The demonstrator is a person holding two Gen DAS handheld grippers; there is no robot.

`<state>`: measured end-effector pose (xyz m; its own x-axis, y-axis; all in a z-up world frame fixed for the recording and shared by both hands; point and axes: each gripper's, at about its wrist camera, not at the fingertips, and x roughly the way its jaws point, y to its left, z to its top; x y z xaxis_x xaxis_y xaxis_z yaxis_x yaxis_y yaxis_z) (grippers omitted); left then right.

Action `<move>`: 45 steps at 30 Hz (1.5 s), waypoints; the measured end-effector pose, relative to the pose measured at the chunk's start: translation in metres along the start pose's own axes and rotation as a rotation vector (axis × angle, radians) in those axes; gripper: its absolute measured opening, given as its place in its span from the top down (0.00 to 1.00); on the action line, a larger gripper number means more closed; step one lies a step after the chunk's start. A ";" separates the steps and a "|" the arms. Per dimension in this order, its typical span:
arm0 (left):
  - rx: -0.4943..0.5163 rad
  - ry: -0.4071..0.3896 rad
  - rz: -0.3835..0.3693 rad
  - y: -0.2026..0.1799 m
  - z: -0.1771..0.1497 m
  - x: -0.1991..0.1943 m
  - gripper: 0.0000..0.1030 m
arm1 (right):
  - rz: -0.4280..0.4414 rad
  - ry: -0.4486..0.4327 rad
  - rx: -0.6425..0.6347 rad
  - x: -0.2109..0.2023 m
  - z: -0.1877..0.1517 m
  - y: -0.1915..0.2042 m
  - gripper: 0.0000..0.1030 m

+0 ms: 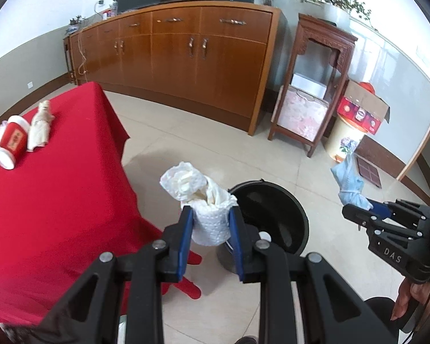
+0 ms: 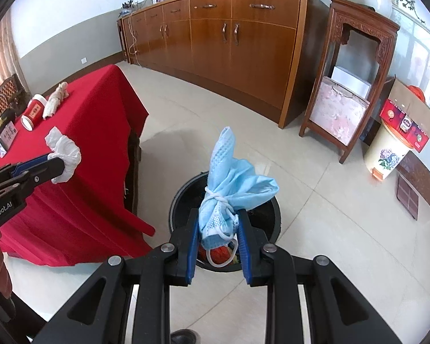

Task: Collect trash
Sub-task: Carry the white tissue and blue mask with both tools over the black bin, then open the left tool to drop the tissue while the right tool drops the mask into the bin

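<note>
Readable writing: "DAS" in pale letters on the body of the right hand-held gripper (image 1: 367,210), seen from the left wrist view; "enRobot.AI" (start cut off by the frame) on the body of the left hand-held gripper (image 2: 60,166), seen from the right wrist view. The red paper cup (image 1: 11,143) carries a printed label, too small to read. The cardboard box (image 1: 364,110) at far right has printed product pictures, text not legible.

Left hand-held gripper (image 1: 210,222): blue pads pinching a crumpled white paper towel wad (image 1: 199,193), which stands up between the fingers. It is held in the air beside the counter's hanging corner, just left of the bin rim.

Right hand-held gripper (image 2: 218,229): pads pinching a bundled blue face mask (image 2: 232,183), tied with its white ear loop. It hangs directly over the black trash bin (image 2: 272,215) on the floor; red and other scraps show inside the bin.

Counter (image 1: 57,200) has a red cloth; on it lie the cup on its side and, touching it, a beige crumpled wrapper (image 1: 40,129), both well back from the near edge.

Tiled floor (image 1: 186,137) lies open between the bin, the wooden sideboard (image 1: 180,57) and the carved stand (image 1: 315,86).
</note>
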<state>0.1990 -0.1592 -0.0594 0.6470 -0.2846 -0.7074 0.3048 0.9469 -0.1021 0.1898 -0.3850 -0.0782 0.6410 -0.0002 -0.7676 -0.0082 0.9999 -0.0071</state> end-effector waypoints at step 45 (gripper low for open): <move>0.057 0.293 0.026 -0.056 -0.036 0.160 0.12 | -0.034 0.249 -0.125 0.193 -0.058 -0.080 0.00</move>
<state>0.2601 -0.2528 -0.1920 0.4281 -0.1975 -0.8819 0.3354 0.9408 -0.0478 0.2699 -0.4654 -0.2626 0.4347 -0.0522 -0.8991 -0.0944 0.9902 -0.1031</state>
